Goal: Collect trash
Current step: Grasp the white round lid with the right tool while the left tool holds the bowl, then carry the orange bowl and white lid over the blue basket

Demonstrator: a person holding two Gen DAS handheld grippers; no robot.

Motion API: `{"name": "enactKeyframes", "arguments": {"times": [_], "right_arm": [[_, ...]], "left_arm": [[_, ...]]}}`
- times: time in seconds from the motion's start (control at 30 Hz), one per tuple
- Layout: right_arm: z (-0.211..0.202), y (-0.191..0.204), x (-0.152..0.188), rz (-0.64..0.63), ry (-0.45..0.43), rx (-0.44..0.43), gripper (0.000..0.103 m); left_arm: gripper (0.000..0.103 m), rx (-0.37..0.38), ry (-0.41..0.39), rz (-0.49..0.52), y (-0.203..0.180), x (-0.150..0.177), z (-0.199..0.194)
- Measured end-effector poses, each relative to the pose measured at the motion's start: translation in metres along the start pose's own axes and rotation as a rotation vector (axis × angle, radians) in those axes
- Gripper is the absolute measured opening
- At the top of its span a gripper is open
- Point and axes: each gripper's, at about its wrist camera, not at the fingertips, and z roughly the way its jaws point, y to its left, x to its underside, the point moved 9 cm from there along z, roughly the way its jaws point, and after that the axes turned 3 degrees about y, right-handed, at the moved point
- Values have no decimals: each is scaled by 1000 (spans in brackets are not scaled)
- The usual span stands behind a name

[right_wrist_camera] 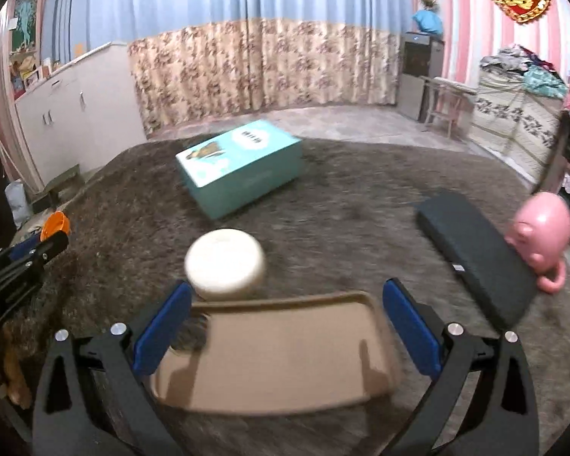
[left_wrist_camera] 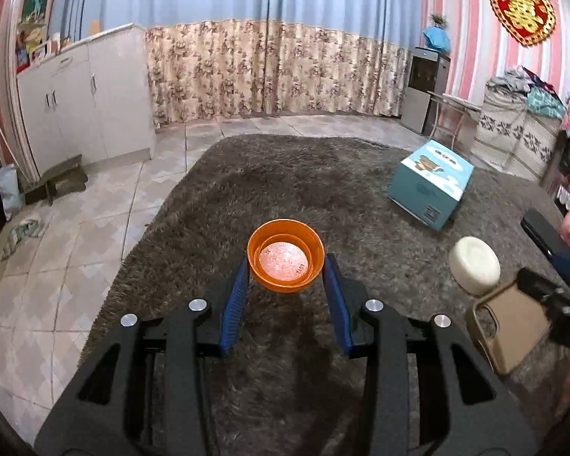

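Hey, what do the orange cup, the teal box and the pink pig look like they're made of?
The orange cup looks like thin glossy plastic: light shines through its bottom. The teal box seems to be printed cardboard, matte, with sharp folded edges. The pink pig looks like smooth moulded plastic or vinyl with a soft sheen; ceramic can't be ruled out.

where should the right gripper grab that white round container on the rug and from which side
Grip the white round container across its curved side wall, coming from above and from the near side. It lies flat on the rug, low and wide, and the tan tray crowds its near edge. The right gripper, open over the tray, looks wide enough to span it.
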Motion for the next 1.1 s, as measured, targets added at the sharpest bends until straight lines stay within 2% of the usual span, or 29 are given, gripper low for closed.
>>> {"name": "enactKeyframes", "arguments": {"times": [0.07,0.17,0.2,0.23,0.3,0.43,0.63,0.73,0.87,1.03,1.1], "right_arm": [[13,10,-1,5,24,-27,98],[29,23,-3,-28,51,-20,97],[34,26,-2,-36,66,-22,91],[39,28,-2,-41,85,-28,77],[48,35,1,-43,124,-62,62],[41,38,-3,-51,83,-77,61],[-12,22,-19,-15,-51,-66,61],[-47,-1,-14,21,-95,-37,61],[-91,-52,8,59,-97,37,61],[-146,-132,41,132,-95,160,61],[-164,-167,49,169,-105,205,61]], "left_arm": [[39,5,25,-27,5,1,7],[39,23,62,-50,9,3,16],[39,26,73,-53,9,4,19],[39,27,75,-54,8,5,20],[39,26,69,-48,6,5,19],[39,19,72,-43,5,7,20],[39,27,76,-48,6,7,20],[39,29,72,-45,5,6,19],[39,36,50,-39,4,4,15],[39,-12,38,25,-9,1,8],[39,4,24,49,-22,-2,0]]}}
